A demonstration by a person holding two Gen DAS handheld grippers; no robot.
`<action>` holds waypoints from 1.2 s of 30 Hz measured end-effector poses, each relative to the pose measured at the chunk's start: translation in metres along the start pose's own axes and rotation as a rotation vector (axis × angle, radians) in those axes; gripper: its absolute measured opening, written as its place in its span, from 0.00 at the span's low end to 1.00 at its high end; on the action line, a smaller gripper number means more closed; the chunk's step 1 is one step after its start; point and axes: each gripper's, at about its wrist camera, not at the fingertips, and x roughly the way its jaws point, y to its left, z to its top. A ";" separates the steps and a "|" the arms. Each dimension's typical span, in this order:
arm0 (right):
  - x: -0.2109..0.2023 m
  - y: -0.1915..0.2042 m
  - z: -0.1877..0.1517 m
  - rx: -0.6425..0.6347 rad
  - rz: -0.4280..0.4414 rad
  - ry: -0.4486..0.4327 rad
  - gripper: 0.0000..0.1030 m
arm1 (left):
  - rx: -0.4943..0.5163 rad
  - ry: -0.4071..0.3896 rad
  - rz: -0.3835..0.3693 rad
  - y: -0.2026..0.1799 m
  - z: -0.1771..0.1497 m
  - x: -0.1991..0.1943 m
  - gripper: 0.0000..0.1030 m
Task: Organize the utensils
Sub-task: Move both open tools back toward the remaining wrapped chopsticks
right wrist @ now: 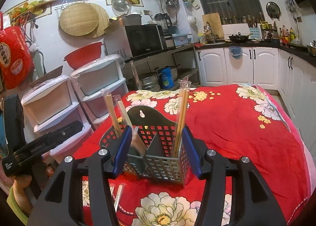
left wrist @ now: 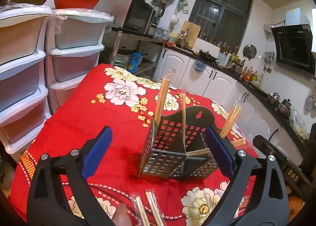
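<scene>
The loading step is judged to be in hand: the perforated metal utensil holder [left wrist: 173, 147] is standing on the red floral tablecloth [left wrist: 79, 123], wrapped chopstick pairs [left wrist: 162, 97] are already being held upright in its compartments, and more wrapped chopsticks [left wrist: 150, 210] are lying at 6 o'clock of it. The left gripper [left wrist: 158, 153] is being held released and empty, tilted slightly downward, its jaws wide apart. The right gripper [right wrist: 157, 151] is likewise being held unclenched, grasping nothing, so a reach to the loose pairs is called for next.
</scene>
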 end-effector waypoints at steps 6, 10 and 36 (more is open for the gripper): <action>-0.009 -0.002 -0.008 -0.006 -0.008 0.009 0.54 | -0.004 0.006 0.000 0.002 -0.008 -0.007 0.89; -0.013 -0.003 -0.013 -0.009 -0.013 0.018 0.56 | -0.014 0.016 -0.004 0.005 -0.013 -0.010 0.89; -0.030 -0.008 -0.052 -0.029 -0.047 0.120 0.61 | -0.027 0.116 0.001 0.015 -0.059 -0.011 0.89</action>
